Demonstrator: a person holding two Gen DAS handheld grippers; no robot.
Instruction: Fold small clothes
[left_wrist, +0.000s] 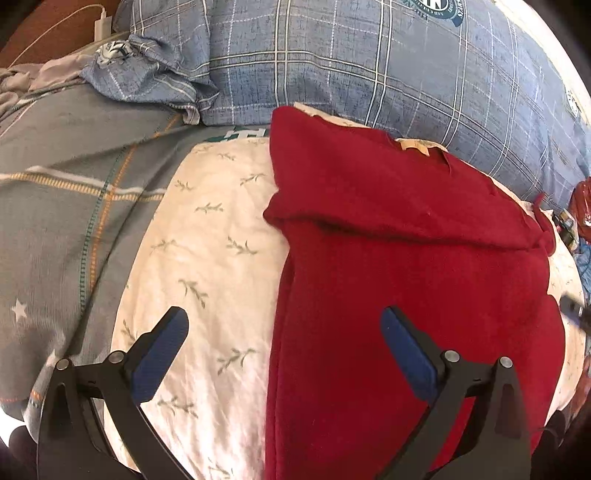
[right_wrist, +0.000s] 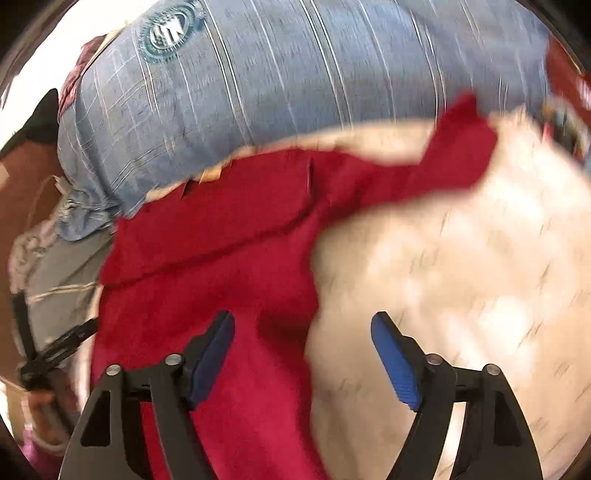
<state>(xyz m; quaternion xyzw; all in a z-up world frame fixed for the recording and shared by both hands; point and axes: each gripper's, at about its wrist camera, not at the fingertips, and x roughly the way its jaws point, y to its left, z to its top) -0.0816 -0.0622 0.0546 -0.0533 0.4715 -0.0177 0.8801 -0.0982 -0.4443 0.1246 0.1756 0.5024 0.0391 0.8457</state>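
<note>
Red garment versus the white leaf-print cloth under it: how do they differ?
The red garment is plain and fuzzy; the white leaf-print cloth is smooth, with small grey-green sprigs. The garment lies on top, one sleeve folded across its chest, the other still stretched out to the side; the cloth is spread beneath. Both rest on the bed.

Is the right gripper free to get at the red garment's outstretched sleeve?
Probably yes. The right gripper is open and holds nothing, and the sleeve lies uncovered on the white sheet ahead of it.
</note>
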